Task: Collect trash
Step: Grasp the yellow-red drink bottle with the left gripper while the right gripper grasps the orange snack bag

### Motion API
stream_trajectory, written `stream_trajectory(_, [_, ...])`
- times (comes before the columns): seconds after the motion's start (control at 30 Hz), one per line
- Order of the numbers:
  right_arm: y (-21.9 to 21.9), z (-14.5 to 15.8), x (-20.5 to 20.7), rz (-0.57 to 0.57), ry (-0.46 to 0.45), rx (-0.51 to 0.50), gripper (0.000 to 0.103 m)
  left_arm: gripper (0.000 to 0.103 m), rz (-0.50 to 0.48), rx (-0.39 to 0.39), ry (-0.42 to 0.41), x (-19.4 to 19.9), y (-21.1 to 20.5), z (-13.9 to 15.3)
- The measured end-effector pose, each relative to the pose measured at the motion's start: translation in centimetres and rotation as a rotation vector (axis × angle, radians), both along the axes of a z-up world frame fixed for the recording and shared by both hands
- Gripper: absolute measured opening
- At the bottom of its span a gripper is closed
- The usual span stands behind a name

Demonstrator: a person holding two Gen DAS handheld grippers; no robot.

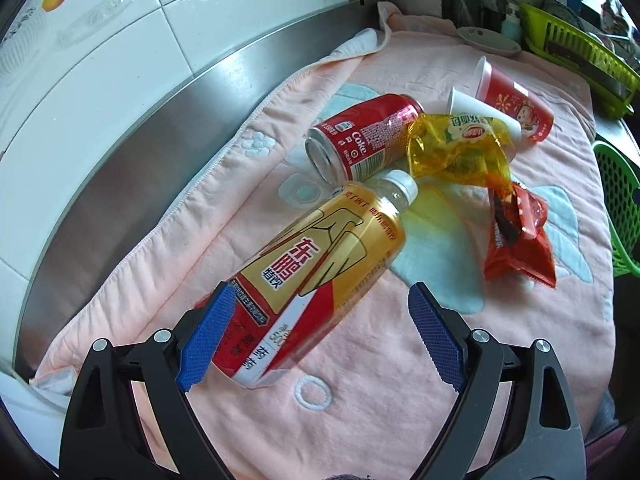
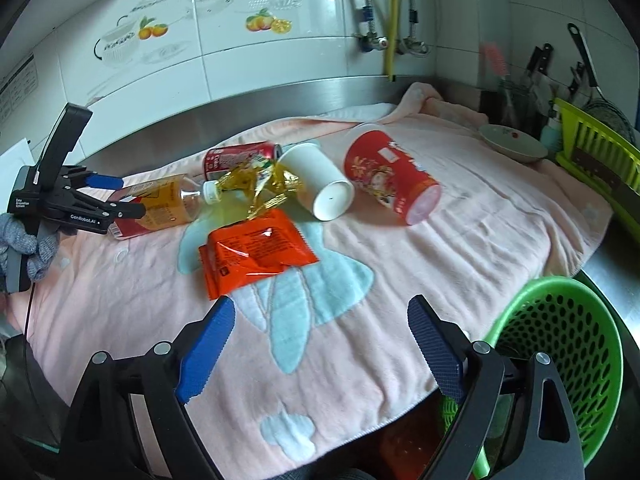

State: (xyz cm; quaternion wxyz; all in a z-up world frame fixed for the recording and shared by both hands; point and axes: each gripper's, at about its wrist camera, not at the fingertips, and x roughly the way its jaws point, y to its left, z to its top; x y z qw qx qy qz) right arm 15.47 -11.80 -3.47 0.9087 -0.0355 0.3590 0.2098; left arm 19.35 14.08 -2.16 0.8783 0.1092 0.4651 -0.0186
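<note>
A gold and red drink bottle (image 1: 320, 248) lies on its side on the pink towel (image 1: 192, 216), its base between the wide-apart pads of my left gripper (image 1: 320, 288). The left pad is beside the base and the right pad stands clear of it. Beyond it lie a Coke can (image 1: 360, 140), a yellow wrapper (image 1: 456, 148) and an orange-red snack packet (image 1: 516, 236). My right gripper (image 2: 320, 302) hangs open and empty over the towel, just short of the snack packet (image 2: 256, 250). A white paper cup (image 2: 320, 180) and a red cup (image 2: 392, 176) lie tipped over behind.
A green perforated basket (image 2: 560, 340) sits off the counter's near right edge. A shallow dish (image 2: 512, 142) and a green dish rack (image 2: 600, 152) stand at the far right. A steel backsplash and tiled wall run along the back, with taps above.
</note>
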Motion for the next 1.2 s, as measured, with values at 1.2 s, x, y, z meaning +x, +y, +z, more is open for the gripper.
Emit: stream_trajectory(1.2, [4.8,-1.7,2.2,0.07,0.089,0.006,0.086,0.086,-0.21,0.096,0.162,4.6,1.0,-3.2])
